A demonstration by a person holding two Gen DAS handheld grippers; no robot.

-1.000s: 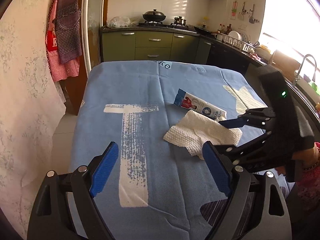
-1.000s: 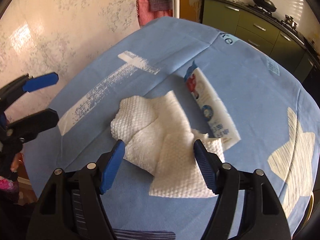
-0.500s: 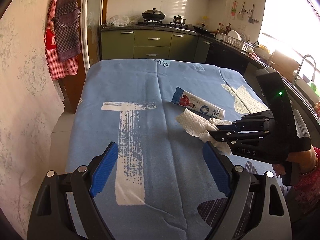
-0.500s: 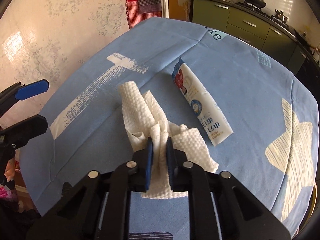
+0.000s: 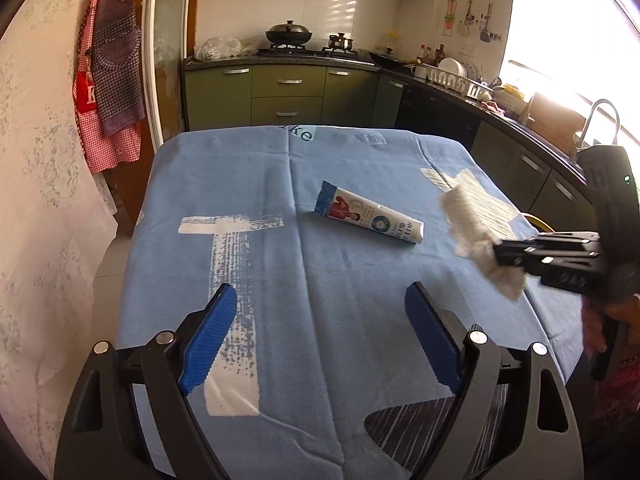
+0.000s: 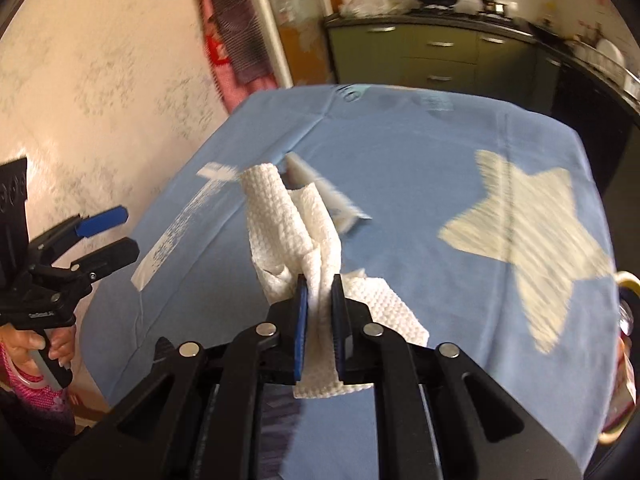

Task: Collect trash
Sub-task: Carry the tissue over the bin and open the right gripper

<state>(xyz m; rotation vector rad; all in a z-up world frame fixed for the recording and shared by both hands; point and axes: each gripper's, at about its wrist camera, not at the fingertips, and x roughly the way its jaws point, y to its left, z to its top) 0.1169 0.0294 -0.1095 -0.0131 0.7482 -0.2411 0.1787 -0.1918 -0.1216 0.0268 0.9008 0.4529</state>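
**Paper towel pinched and off the cloth; tube left behind**

Your right gripper (image 6: 319,312) has its 2 blue pads clamped on the white paper towel (image 6: 292,236), and the sheet is bunched into a rope between them. Most of it stands up and forward of the pads, and a loose flap hangs below and to the side. From the left wrist view, the towel (image 5: 476,236) hangs clear of the blue tablecloth (image 5: 320,360), over the cloth's right edge beside the white star print.

Your left gripper (image 5: 320,340) is spread wide with nothing between its pads, hovering over the near part of the cloth.

The printed tube (image 5: 370,218), the other piece of trash, lies flat near the middle of the cloth, well apart from both grippers.

What could go wrong from here:

- The pinch takes only a narrow fold. A fast swing could pull the towel out, since thin paper slides easily between pads.
- The loose flap could catch on the cloth's edge and tear or tug free.
- No bin shows clearly in either view. Only a yellow-rimmed object peeks past the cloth's right edge, and I cannot tell what it is, so confirm your drop point before you let go.
- The right view is blurred, so slow down before you aim.
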